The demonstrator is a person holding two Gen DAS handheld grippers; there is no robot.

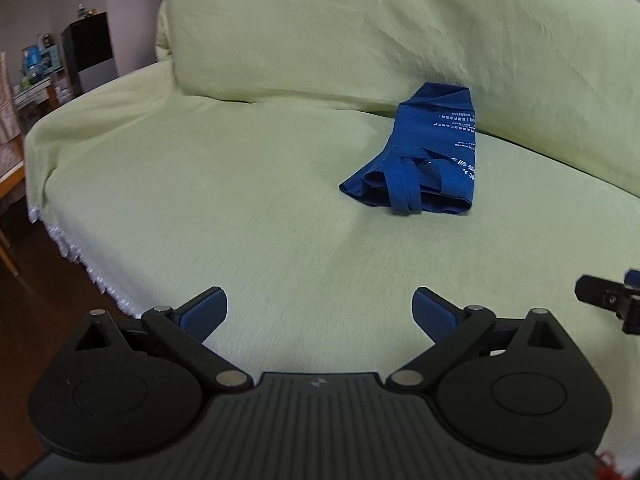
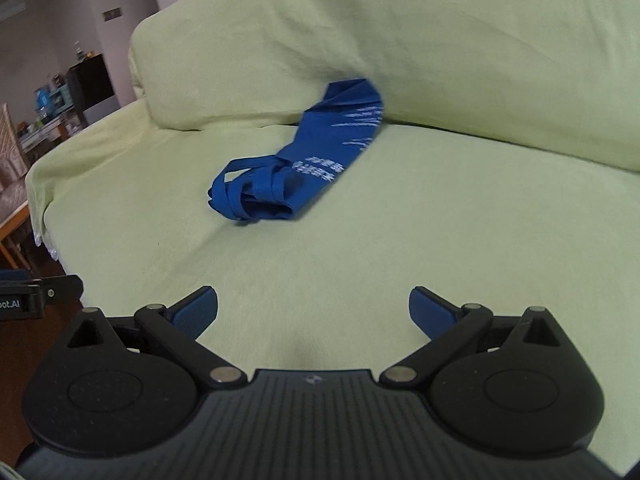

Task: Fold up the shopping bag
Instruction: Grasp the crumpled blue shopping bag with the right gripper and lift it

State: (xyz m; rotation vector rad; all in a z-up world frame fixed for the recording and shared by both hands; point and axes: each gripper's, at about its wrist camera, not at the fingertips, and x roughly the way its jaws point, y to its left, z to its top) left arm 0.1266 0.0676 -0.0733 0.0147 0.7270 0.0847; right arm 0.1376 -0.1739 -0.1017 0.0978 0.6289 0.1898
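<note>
Grippers first, nearest the edge of the seat: the left gripper (image 1: 320, 312) and the right gripper (image 2: 313, 310) both hover over the pale green sofa cover (image 1: 248, 216), fingers spread wide and grasping nothing. Well beyond them lies the blue shopping bag (image 1: 424, 152), folded into a narrow strip on the seat, handles (image 1: 404, 184) bunched at its near end, far end touching the backrest cushion (image 2: 460, 40). Cluttered shelves (image 1: 40, 68) stand off left.

"oot.AI" on left gripper (image 2: 24, 300) (cut off), bag print (image 1: 460, 136) unreadable
</note>
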